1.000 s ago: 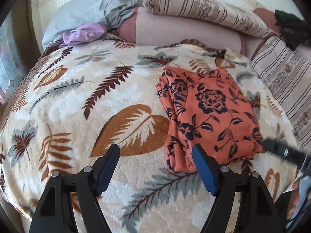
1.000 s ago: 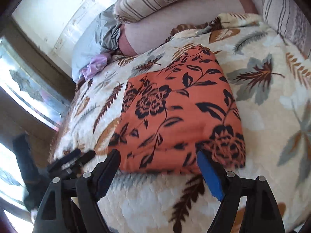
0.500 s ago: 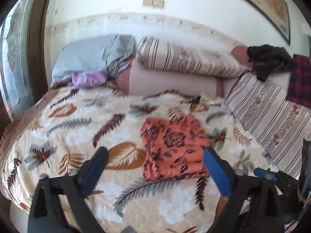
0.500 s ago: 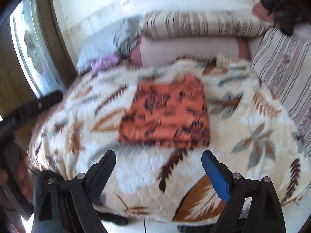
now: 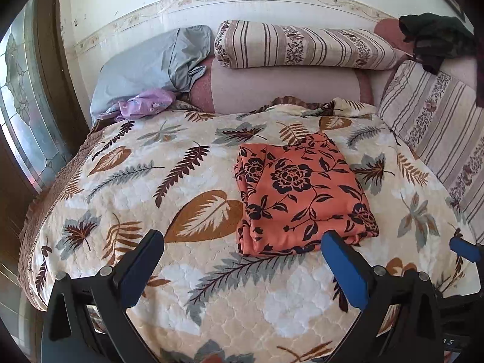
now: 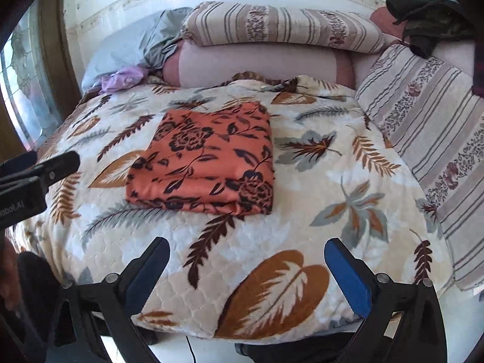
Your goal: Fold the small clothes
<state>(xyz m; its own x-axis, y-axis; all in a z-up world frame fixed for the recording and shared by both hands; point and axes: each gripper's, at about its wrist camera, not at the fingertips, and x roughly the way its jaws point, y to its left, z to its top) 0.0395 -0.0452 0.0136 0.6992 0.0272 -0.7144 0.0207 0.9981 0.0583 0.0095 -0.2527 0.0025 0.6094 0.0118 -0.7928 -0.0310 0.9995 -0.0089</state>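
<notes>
Both pairs of fingers stand spread as wide as they go and hold nothing; the left gripper (image 5: 242, 254) and the right gripper (image 6: 246, 260) have just been opening, with only bedspread between their blue pads. A second ago the fingers sat right at the near edge of the folded orange floral garment (image 5: 299, 193); now both have pulled back and up, and the garment lies clear beyond the fingertips, flat on the leaf-patterned bedspread (image 5: 157, 187). More of the room shows than before. Past the garment lie a striped bolster (image 5: 302, 45), a grey pillow (image 5: 151, 63) and a small lilac cloth (image 5: 145, 104). A dark garment (image 5: 432, 39) lies at the far right, a patterned glass window (image 5: 18, 96) on the left.
</notes>
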